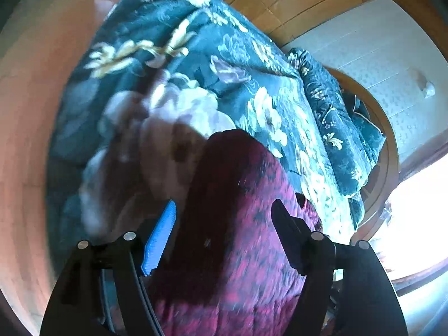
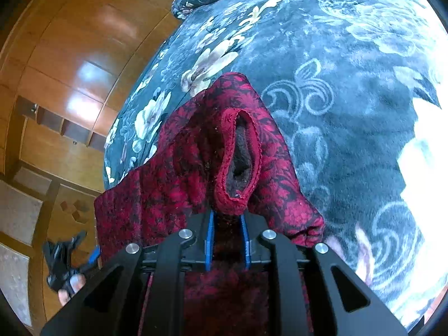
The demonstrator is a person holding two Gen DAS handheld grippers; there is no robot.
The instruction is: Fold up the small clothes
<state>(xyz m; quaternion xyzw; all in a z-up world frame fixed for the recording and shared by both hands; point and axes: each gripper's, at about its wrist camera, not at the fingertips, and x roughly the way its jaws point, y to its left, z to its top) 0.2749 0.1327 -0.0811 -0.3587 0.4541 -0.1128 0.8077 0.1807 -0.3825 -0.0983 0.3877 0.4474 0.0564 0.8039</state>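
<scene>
A red-and-black patterned garment (image 2: pixel 179 151) lies on a bed covered by a dark teal floral blanket (image 2: pixel 350 106), its fabric spilling toward the bed's near edge at 6 o'clock in both wrist views. The right gripper (image 2: pixel 226 221) has its blue-padded fingers (image 2: pixel 209 232) drawn narrow and clamped on a fold of the garment just below a hemmed round opening (image 2: pixel 240 156), whose grey inner lining shows; the cloth runs between the pads and on under the gripper body. In the left wrist view the left gripper (image 1: pixel 224 210) hovers over the same garment (image 1: pixel 232 196) with its fingers spread wide, one blue pad (image 1: pixel 161 238) at 8 o'clock and a dark finger at 4 o'clock, no cloth pinched between them; the picture is blurred. At 8 o'clock in the right wrist view, the other gripper's dark body (image 2: pixel 64 257) and a fingertip of the person's hand (image 2: pixel 72 285) show beside the garment's edge. A folded quilt (image 1: pixel 336 128) of the same floral print sits at 2 o'clock on the bed. Wooden cupboards (image 2: pixel 70 56) stand beyond the bed at 10 o'clock
</scene>
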